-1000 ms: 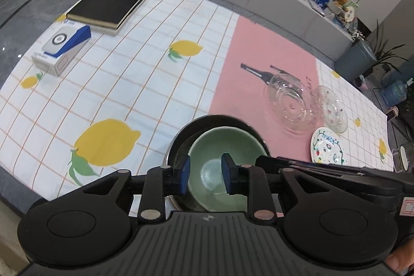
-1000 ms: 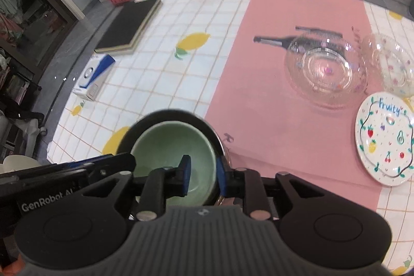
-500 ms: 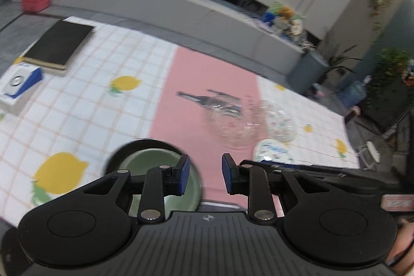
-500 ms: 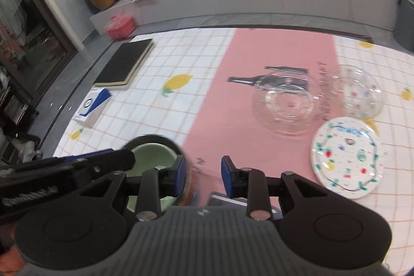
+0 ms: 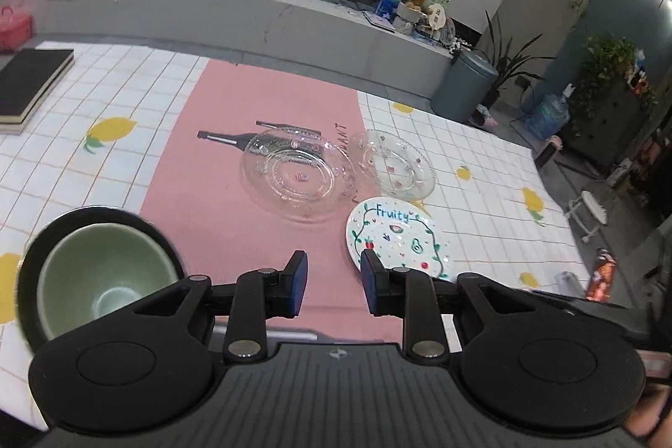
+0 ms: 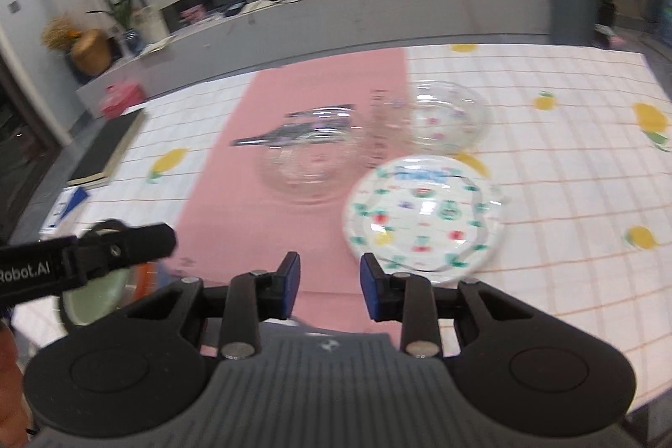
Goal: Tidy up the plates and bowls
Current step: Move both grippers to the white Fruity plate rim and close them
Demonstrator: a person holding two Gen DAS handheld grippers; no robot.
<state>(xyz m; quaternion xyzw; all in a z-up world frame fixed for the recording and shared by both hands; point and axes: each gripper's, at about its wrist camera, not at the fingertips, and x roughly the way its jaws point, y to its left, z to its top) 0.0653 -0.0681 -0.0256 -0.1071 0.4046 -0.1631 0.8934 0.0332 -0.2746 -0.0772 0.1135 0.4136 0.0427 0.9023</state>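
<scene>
Green bowl (image 5: 98, 276) nested in black bowl (image 5: 33, 250), partly hidden behind left gripper (image 5: 332, 282); right gripper (image 6: 329, 284) view blurred; both claws spread, empty.

A pale green bowl (image 5: 98, 276) is nested in a black bowl (image 5: 29, 259). A white plate (image 5: 397, 238) is printed with fruits, green vines and blue lettering. 2 clear glass dishes (image 5: 298, 175) (image 5: 392, 168) carry small coloured dots. The worktop cloth (image 5: 483, 204) is white, orange-gridded, lemon-patterned, with a pink panel (image 5: 235, 137).
</scene>
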